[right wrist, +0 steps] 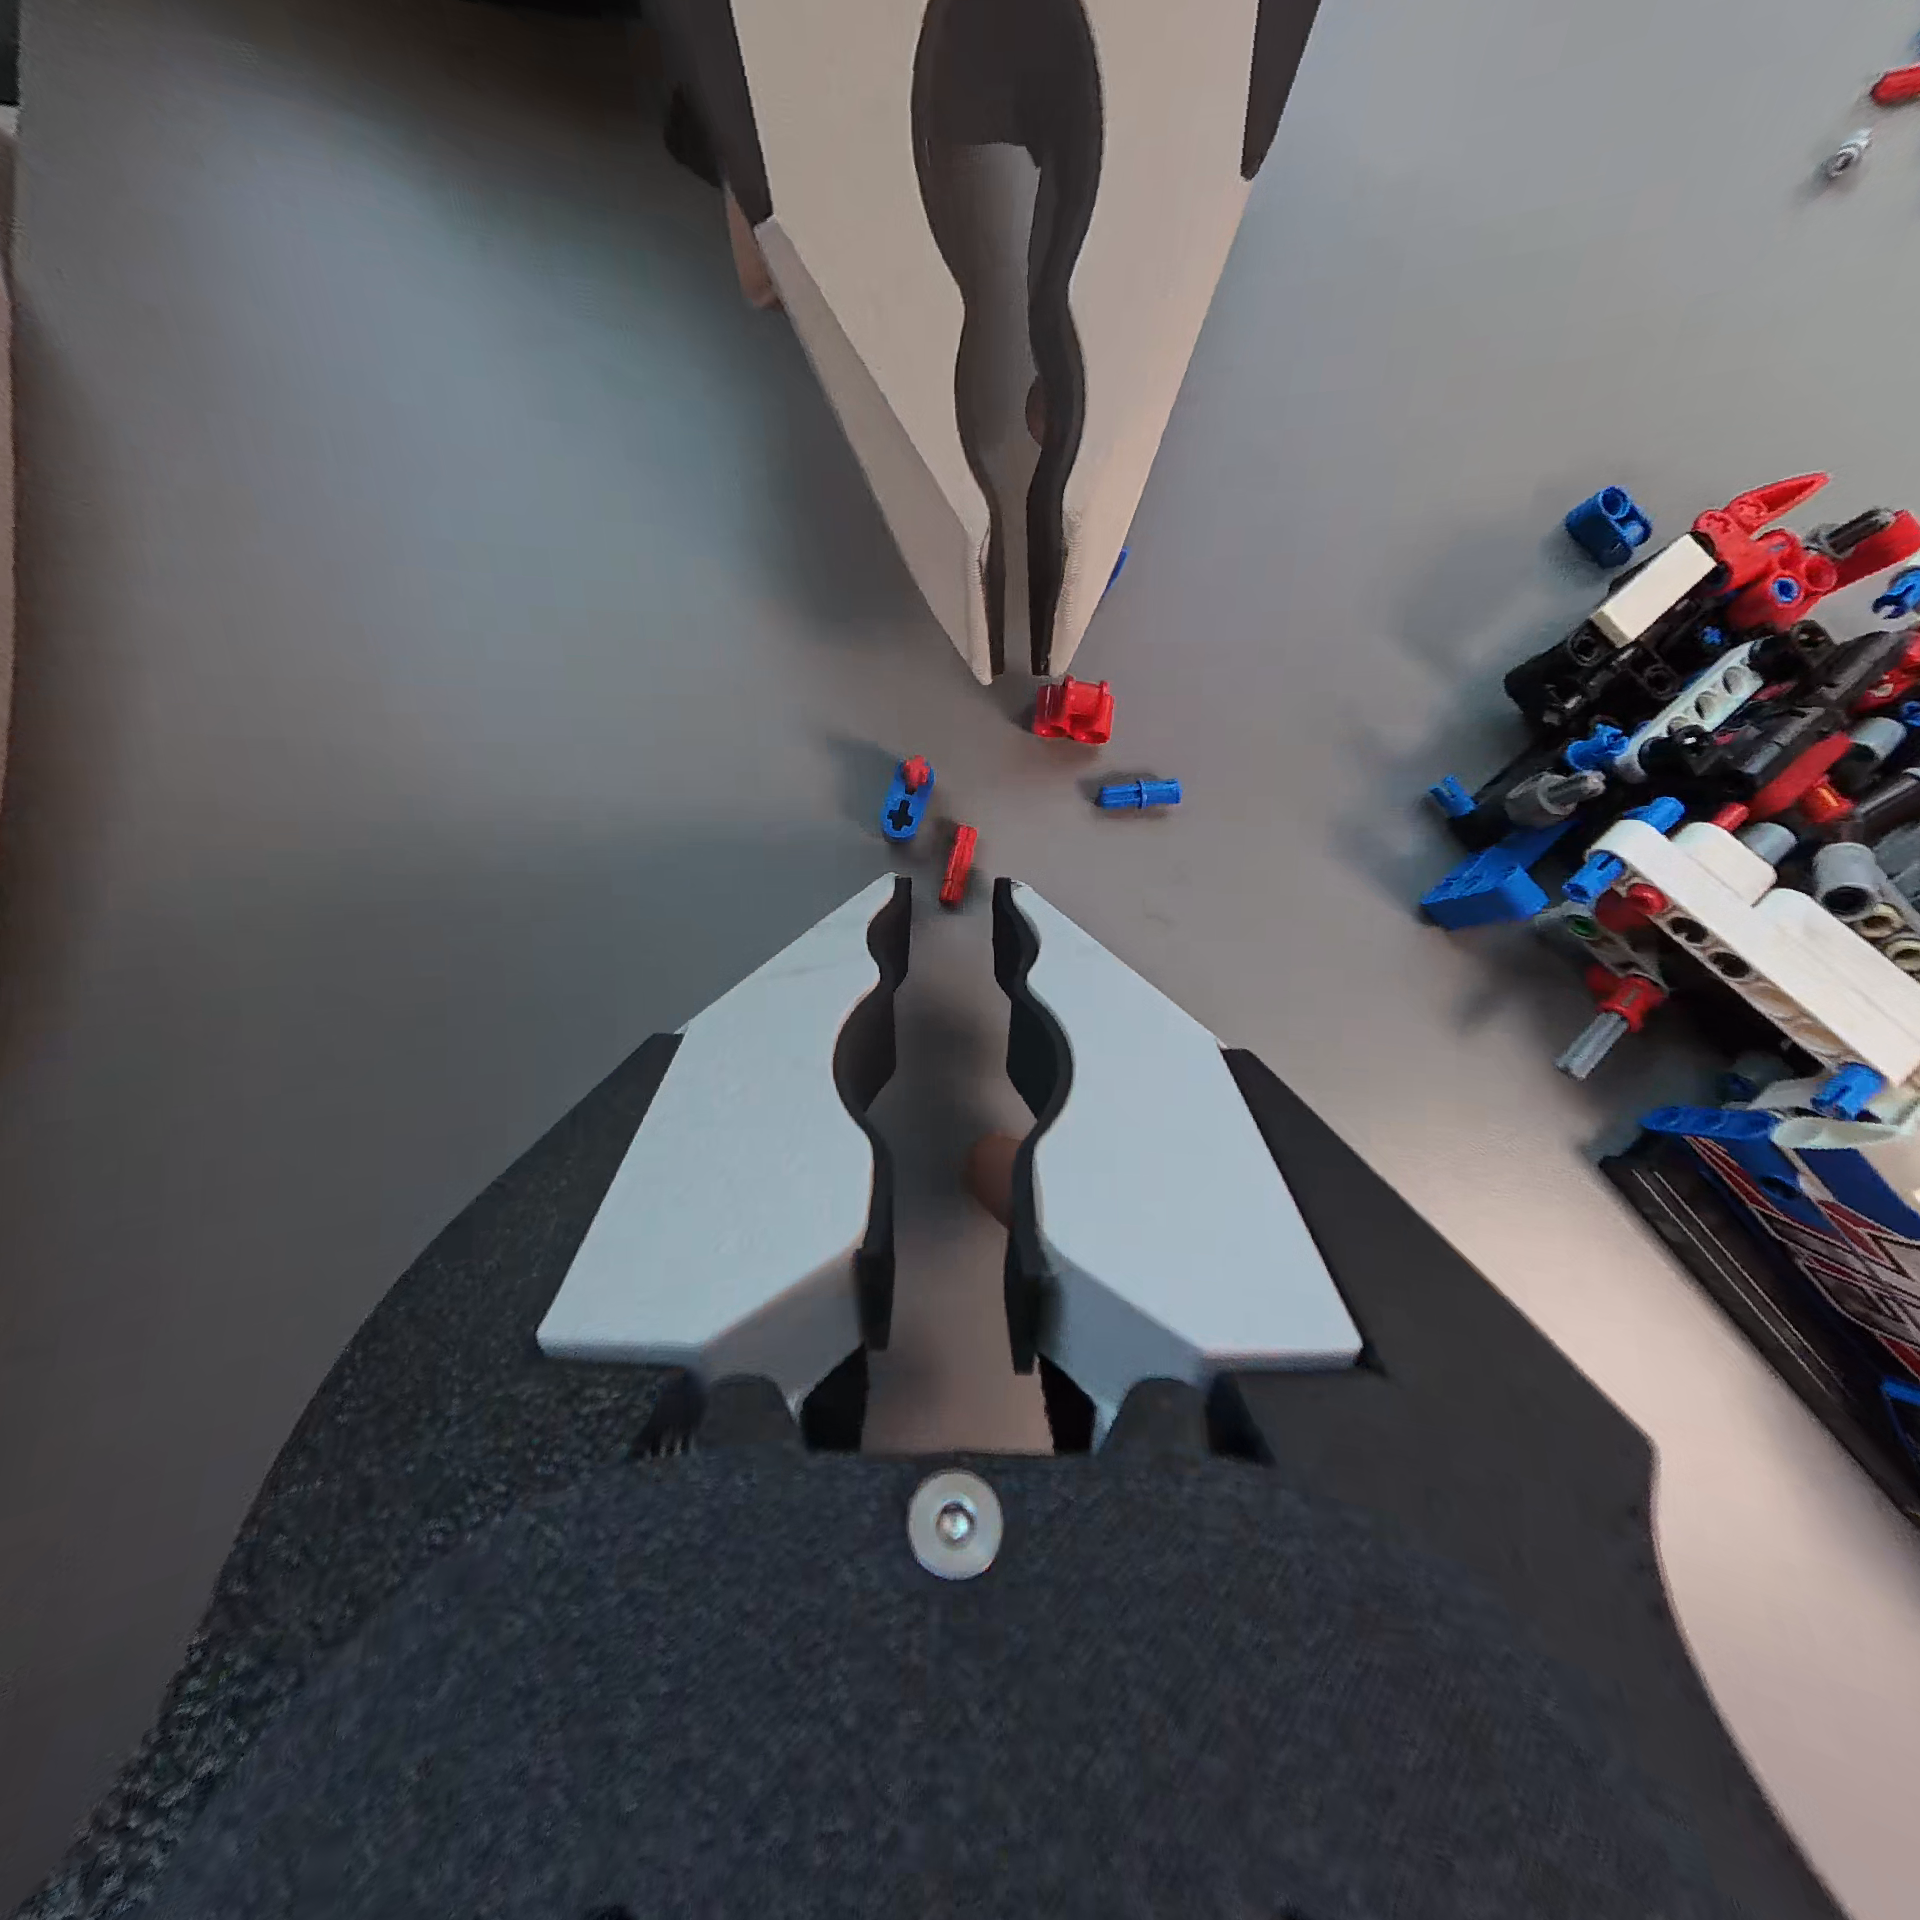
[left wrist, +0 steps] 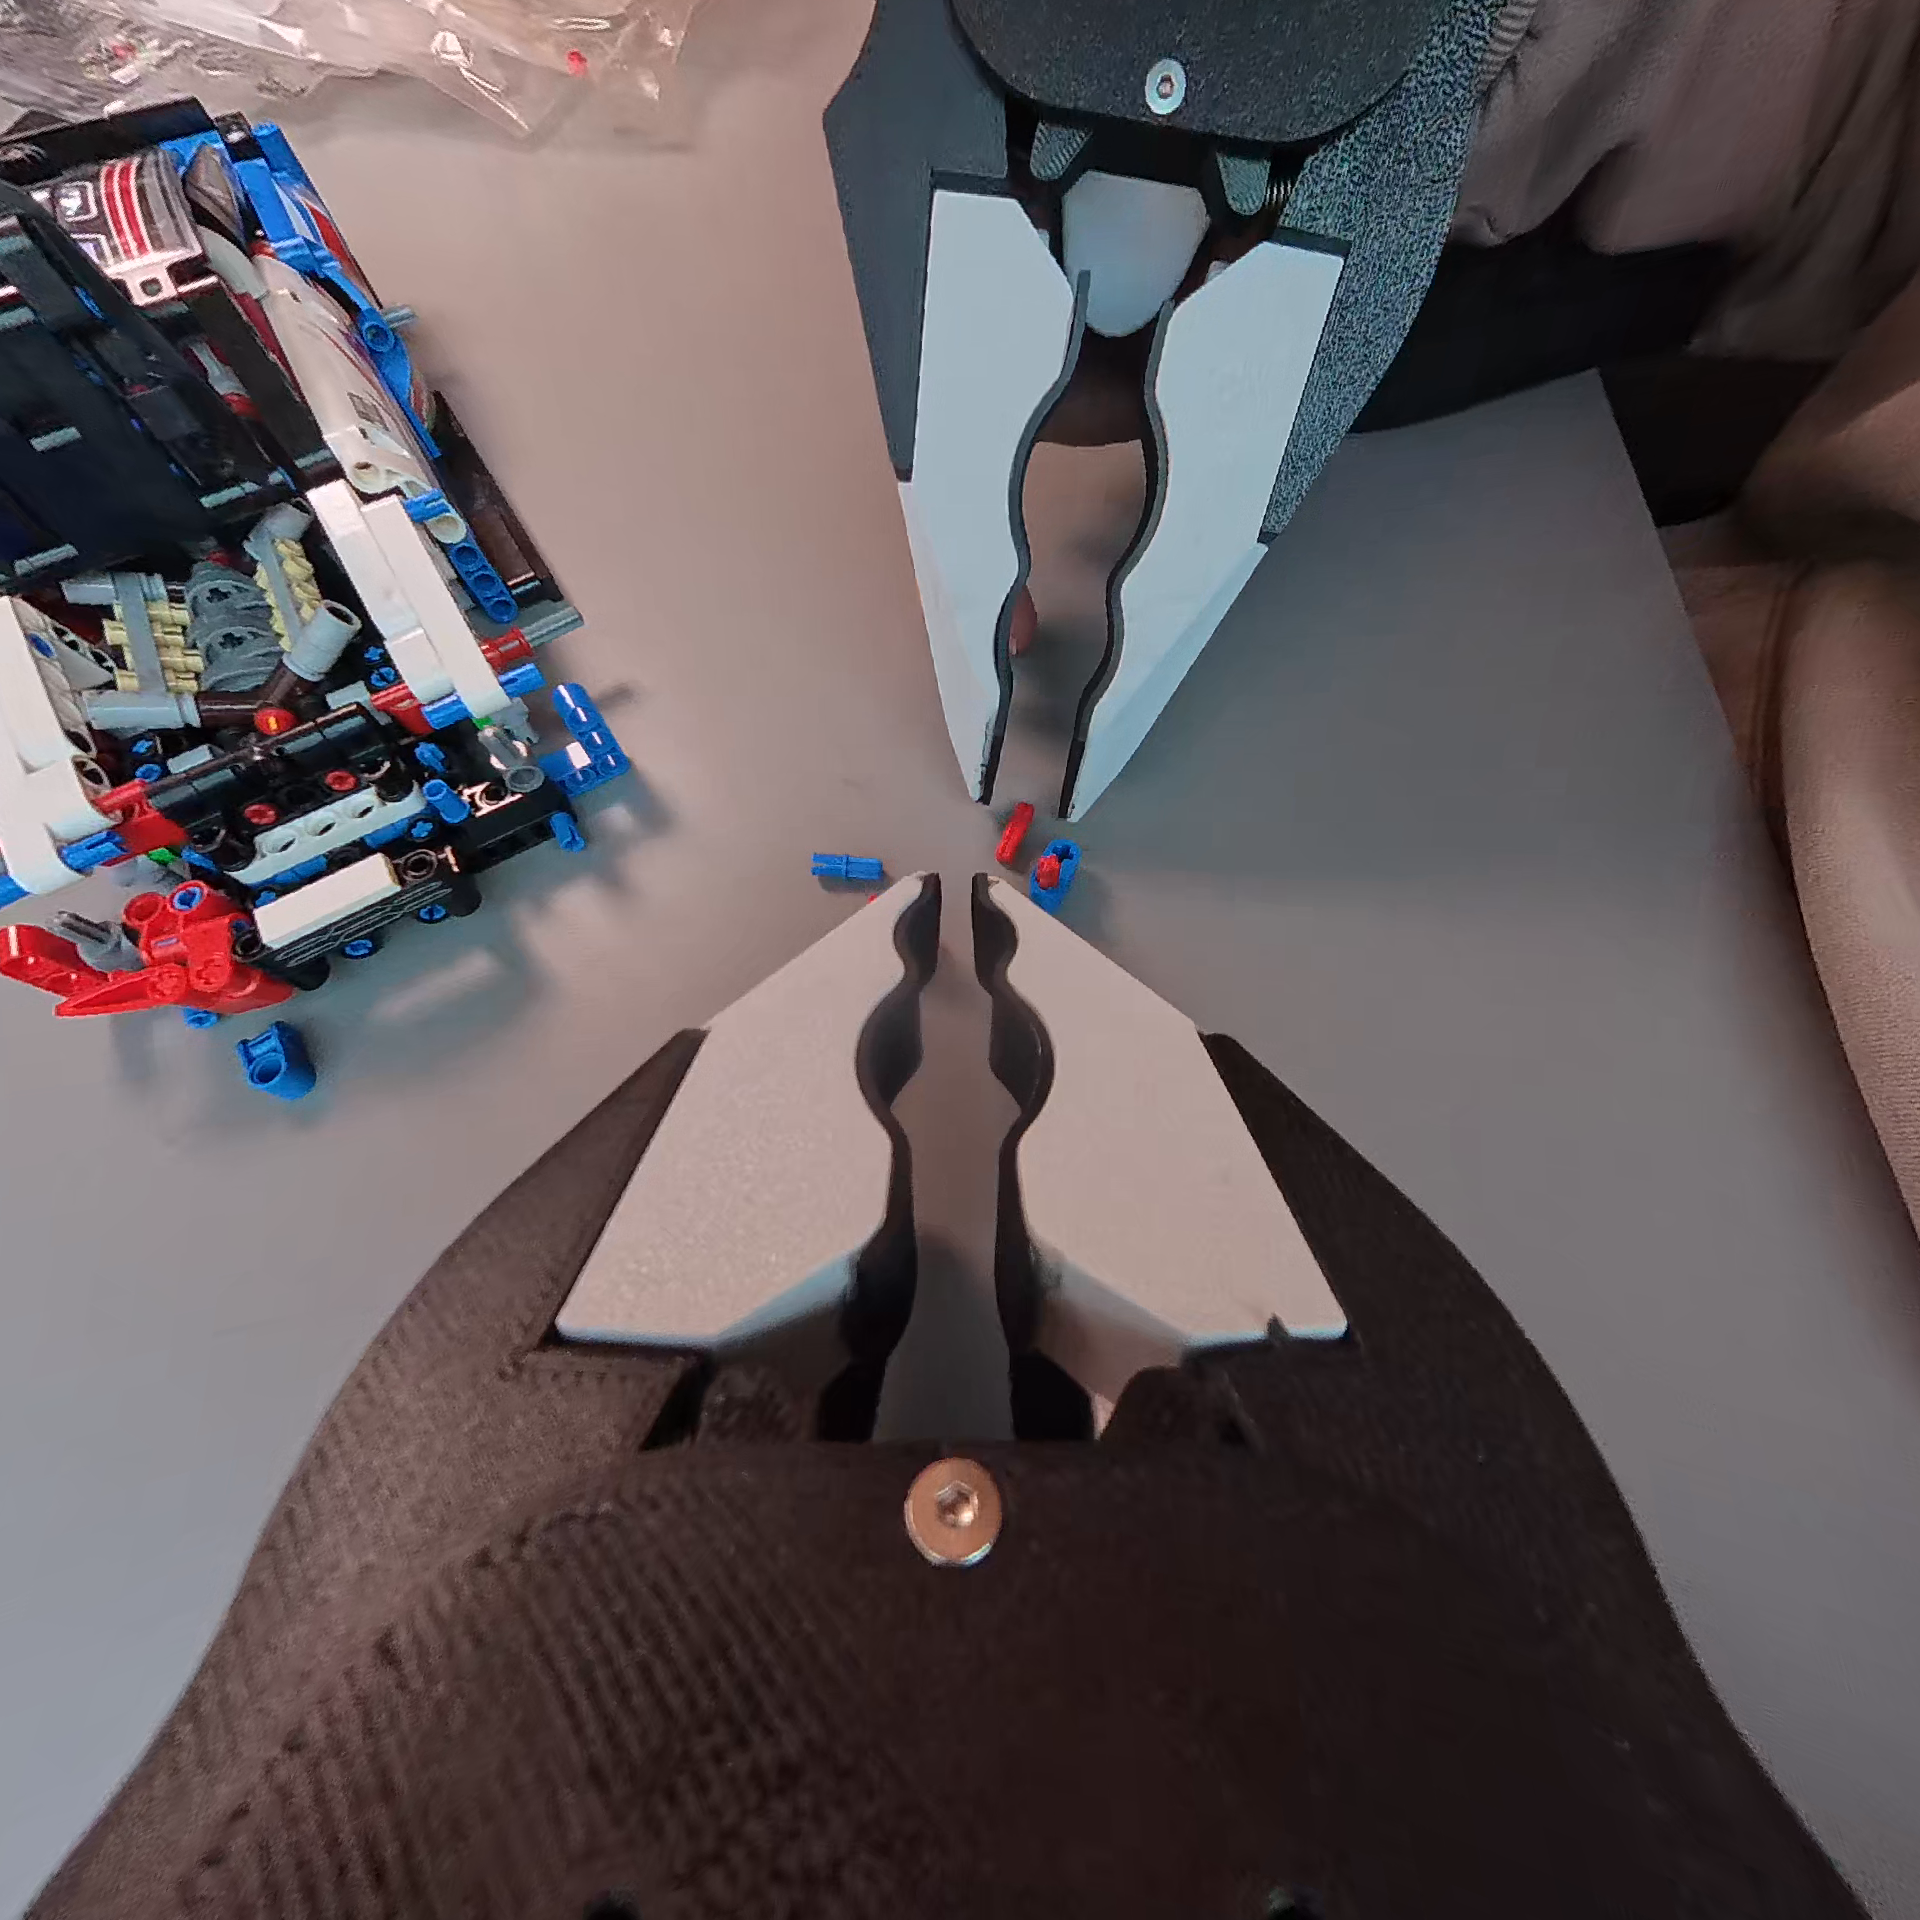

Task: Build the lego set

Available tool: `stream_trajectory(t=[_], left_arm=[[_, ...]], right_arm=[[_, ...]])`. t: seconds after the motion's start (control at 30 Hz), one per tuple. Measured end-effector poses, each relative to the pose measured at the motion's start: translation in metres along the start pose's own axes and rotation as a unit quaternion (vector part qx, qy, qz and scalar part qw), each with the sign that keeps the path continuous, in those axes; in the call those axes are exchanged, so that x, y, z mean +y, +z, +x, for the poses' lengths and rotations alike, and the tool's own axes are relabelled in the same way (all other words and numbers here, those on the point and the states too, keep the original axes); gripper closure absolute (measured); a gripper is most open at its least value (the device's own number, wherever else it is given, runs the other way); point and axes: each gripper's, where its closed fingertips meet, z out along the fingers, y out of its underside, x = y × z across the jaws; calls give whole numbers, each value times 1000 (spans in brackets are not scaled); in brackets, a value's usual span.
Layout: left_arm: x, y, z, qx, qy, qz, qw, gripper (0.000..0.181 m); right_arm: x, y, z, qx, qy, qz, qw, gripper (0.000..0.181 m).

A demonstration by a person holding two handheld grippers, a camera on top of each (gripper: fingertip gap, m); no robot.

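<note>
The right gripper had its jaws slightly apart and empty, tips just short of a small red pin lying on the grey table. Facing it, the left gripper also stood a little apart, holding nothing, its tips beside a red connector block. Between them lay a blue link with a red peg in it and a blue pin. The half-built car sat well apart to one side. The step looked like picking a loose part; next, the right jaws would need to straddle the red pin and close squarely.
</note>
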Motion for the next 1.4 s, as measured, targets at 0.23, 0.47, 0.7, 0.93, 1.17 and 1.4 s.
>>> stream_trajectory(t=[0.23, 0.47, 0.7, 0.93, 1.17, 1.4], left_arm=[[1, 2, 8, 5, 14, -5, 1000, 177], [-7, 6, 19, 7, 38, 2, 999, 169], [-10, 4, 20, 8, 37, 9, 999, 180], [-55, -28, 12, 89, -130, 178, 971, 180], [-78, -44, 9, 111, -159, 269, 943, 180], [-78, -43, 13, 118, -153, 266, 944, 180]], right_arm=[[-1, 3, 2, -1, -8, -8, 1000, 181], [-26, -9, -2, 1, -38, 52, 998, 181], [-32, -11, -6, 3, -65, 70, 995, 181], [-72, -54, 7, 32, -44, 274, 960, 179], [-88, -74, 12, 36, -4, 355, 934, 179], [-88, -74, 7, 14, 3, 358, 934, 179]])
